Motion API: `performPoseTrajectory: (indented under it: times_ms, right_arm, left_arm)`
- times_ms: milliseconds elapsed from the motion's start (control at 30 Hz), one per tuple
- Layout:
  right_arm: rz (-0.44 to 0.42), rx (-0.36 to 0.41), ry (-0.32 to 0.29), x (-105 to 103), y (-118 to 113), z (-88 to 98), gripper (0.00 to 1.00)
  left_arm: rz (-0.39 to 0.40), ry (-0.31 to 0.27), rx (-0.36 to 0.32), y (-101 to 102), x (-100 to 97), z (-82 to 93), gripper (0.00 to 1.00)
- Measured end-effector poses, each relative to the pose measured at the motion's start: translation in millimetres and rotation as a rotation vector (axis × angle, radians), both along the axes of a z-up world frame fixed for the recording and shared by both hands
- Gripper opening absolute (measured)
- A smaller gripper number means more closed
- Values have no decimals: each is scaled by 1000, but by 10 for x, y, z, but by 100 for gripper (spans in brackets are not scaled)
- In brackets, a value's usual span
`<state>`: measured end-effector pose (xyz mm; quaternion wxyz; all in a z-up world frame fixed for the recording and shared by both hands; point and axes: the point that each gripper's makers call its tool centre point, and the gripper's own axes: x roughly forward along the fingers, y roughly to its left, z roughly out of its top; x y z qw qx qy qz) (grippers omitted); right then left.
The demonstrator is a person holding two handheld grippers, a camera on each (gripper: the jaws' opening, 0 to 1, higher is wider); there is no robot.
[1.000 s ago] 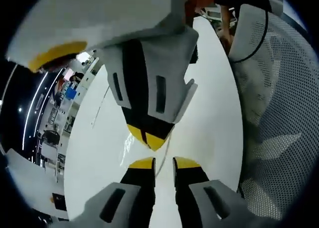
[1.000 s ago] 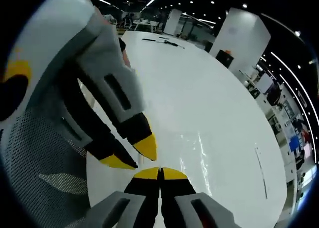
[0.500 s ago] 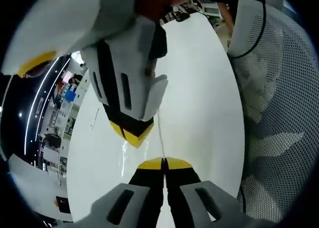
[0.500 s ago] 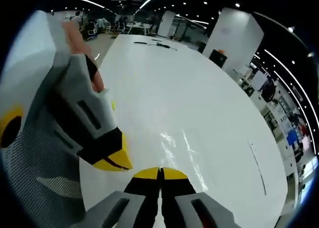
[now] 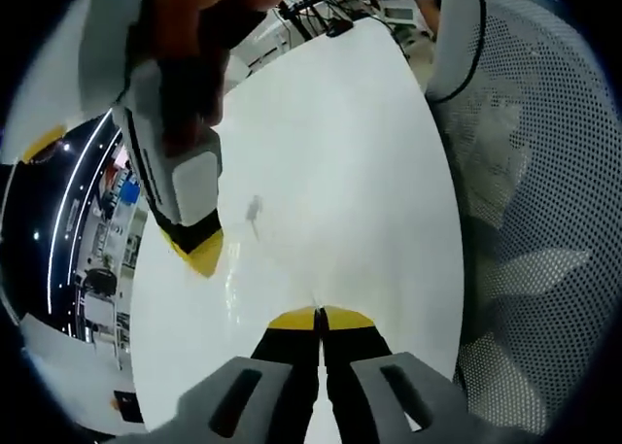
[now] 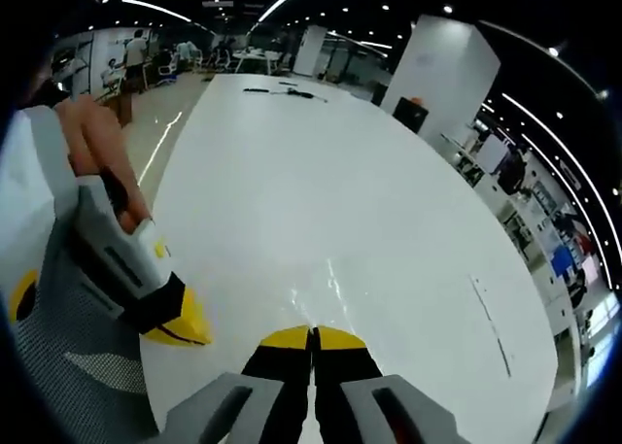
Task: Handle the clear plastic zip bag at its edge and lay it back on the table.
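White bench (image 6: 369,221) holds a flat, see-through bag (image 6: 335,293). Both grippers, left (image 5: 319,318) and right (image 6: 313,335), pinch its edge, jaws clenched.

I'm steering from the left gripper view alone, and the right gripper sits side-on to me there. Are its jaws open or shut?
Observer: Shut. In the right gripper view, the right gripper has its two yellow tips pressed together.
Operator: Is the bag between them?
Observer: I cannot tell. A glossy streak of the clear bag lies on the white table just ahead of those tips.
Operator: Anything else on the table near it?
Observer: A thin dark line lies on the table farther right in that view, well apart from the bag.
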<state>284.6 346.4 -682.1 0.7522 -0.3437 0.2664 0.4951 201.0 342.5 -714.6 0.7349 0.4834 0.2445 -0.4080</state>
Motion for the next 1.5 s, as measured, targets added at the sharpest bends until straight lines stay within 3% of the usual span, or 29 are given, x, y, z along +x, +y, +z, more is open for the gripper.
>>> performPoseTrajectory:
  times_ms: [467, 1200, 1500]
  right_arm:
    - [-50, 18, -31, 103, 1, 73, 0]
    - [-39, 15, -38, 134, -17, 113, 0]
    - [-4, 3, -21, 12, -36, 55, 0]
  left_arm:
    - [-69, 1, 35, -104, -43, -77, 0]
    - [-44, 14, 34, -78, 37, -84, 0]
    - [-24, 2, 36, -39, 118, -66, 0]
